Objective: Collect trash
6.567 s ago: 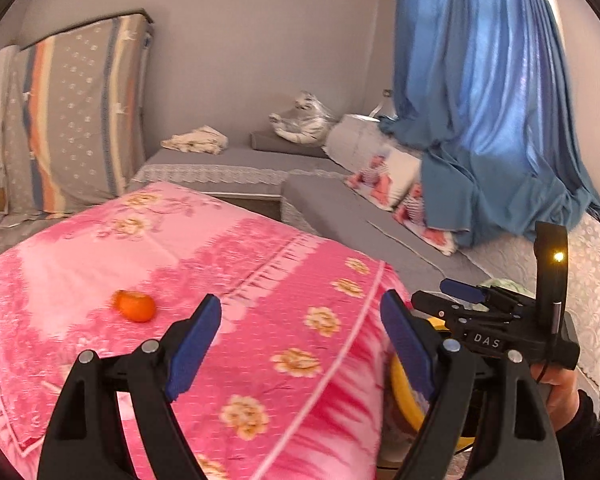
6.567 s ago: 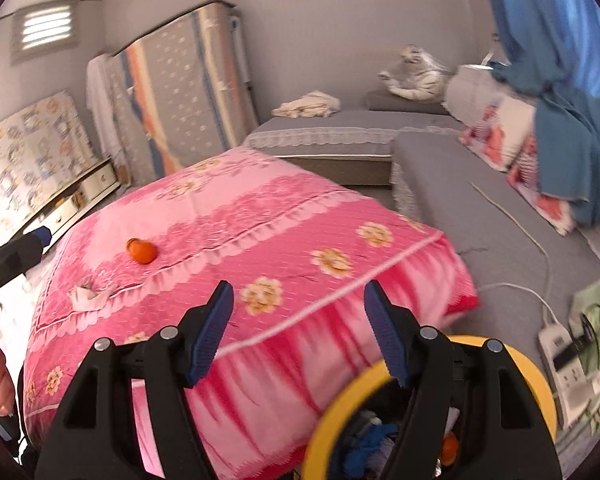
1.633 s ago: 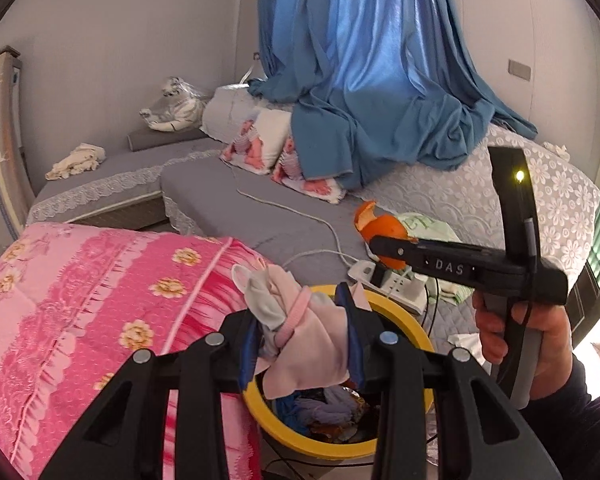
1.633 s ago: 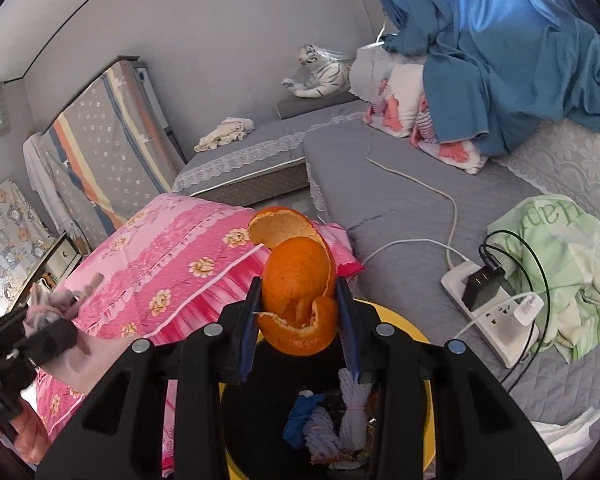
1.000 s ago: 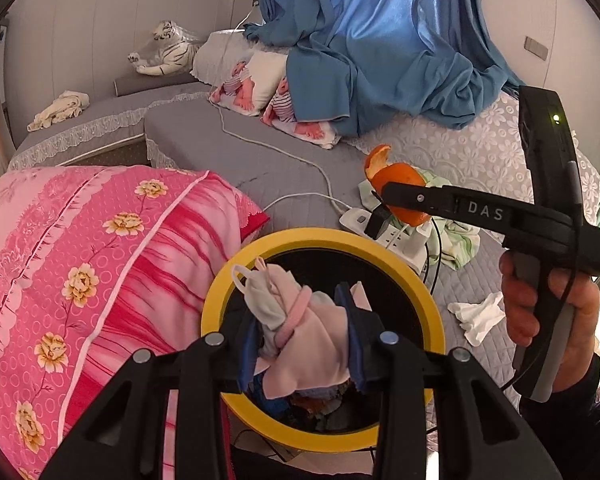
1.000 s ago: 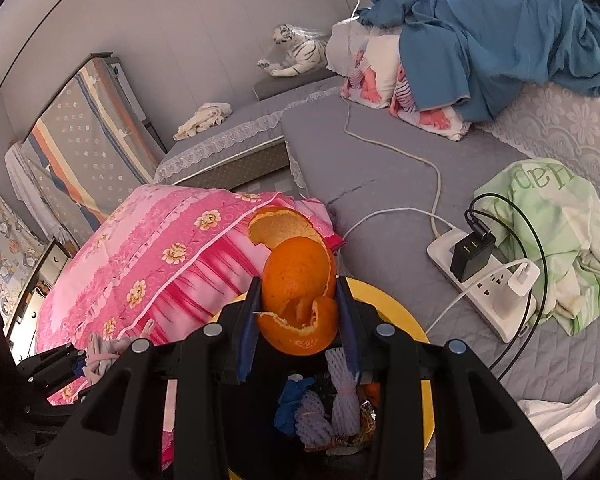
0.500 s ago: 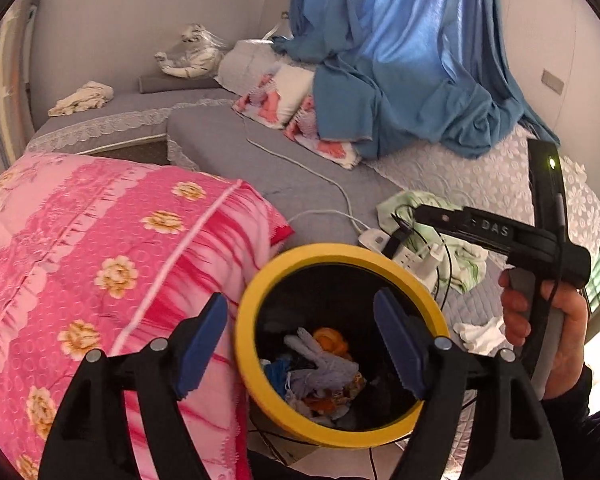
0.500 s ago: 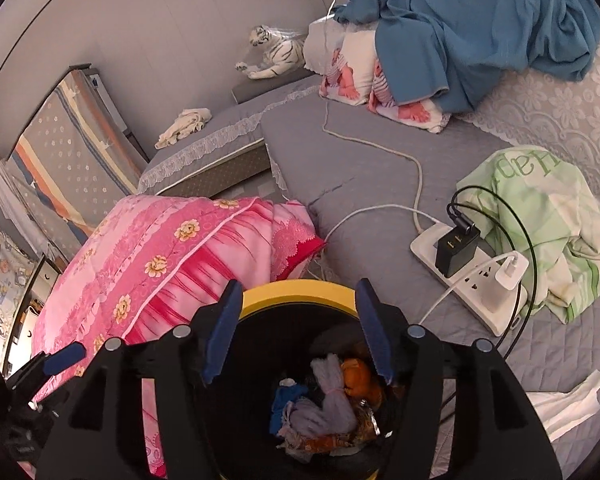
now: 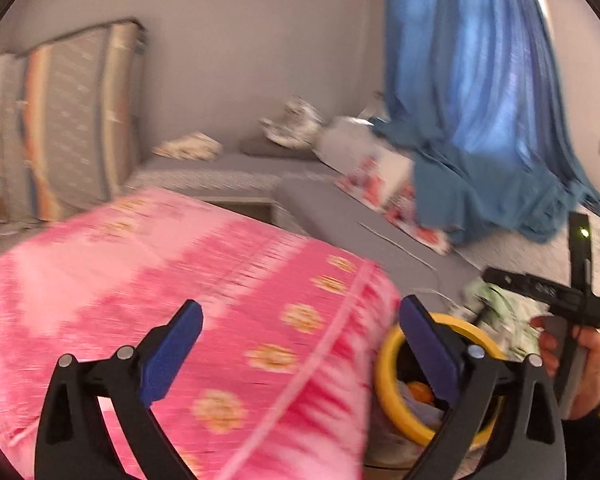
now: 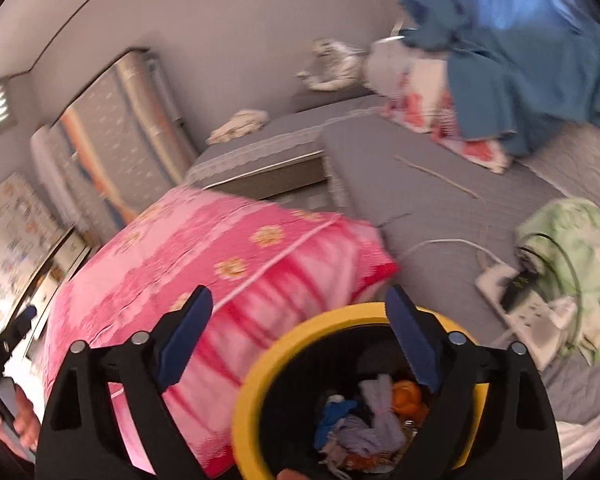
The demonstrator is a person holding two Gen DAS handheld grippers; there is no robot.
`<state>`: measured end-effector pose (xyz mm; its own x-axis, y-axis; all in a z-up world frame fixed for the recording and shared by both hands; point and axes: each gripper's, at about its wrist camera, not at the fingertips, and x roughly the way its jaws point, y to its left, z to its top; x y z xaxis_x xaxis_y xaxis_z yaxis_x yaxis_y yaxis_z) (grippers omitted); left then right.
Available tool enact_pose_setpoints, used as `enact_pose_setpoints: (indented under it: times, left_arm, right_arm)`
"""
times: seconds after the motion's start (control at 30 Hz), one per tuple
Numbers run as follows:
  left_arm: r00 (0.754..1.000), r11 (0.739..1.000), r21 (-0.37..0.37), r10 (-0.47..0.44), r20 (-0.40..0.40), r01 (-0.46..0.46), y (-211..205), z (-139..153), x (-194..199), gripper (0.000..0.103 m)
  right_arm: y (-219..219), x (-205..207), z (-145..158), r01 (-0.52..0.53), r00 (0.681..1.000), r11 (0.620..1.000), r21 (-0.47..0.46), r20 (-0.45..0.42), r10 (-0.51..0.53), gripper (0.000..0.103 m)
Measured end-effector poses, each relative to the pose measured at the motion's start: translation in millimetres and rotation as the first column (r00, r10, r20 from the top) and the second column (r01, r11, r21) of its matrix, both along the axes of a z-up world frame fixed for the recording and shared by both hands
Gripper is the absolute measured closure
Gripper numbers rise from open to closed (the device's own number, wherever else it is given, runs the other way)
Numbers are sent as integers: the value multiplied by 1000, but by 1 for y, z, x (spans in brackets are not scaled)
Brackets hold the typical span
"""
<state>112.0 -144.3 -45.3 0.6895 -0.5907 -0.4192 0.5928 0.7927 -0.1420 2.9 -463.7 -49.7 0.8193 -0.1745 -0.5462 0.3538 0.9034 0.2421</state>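
Observation:
A yellow-rimmed bin [image 10: 260,364] stands low beside the pink flowered bed [image 10: 204,264]. Orange peel [image 10: 408,398] and crumpled cloth scraps [image 10: 376,420] lie inside it. My right gripper [image 10: 298,330] hangs over the bin's near rim, its jaws opening with nothing between them. My left gripper [image 9: 300,338] is over the pink flowered bed [image 9: 160,280], its jaws also opening and empty. In the left wrist view the bin [image 9: 388,364] sits at the lower right, with the peel [image 9: 418,391] showing inside. A hand [image 9: 580,368] holds the right gripper's handle there.
A white power strip [image 10: 516,292] with cables lies on the grey mattress [image 10: 420,200] beside a green cloth [image 10: 572,240]. A blue curtain [image 9: 480,120] hangs at the right. A striped mattress [image 9: 72,120] leans on the far wall. The frames are motion-blurred.
Both grippers let go: the cloth and the orange peel dropped into the bin. The left gripper then swung left and up over the pink bed; the right one drew back slightly.

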Motion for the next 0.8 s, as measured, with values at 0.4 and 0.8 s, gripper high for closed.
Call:
enact_pose_setpoints:
  times: [0.4, 0.8]
  left_arm:
    - [924, 924, -109, 376, 70, -367, 134, 27, -12, 8]
    - [854, 867, -92, 498, 149, -490, 172, 53, -62, 8]
  right_arm:
    - [137, 52, 22, -178, 975, 965, -191, 98, 199, 9]
    - [236, 50, 38, -302, 925, 913, -274, 149, 351, 9]
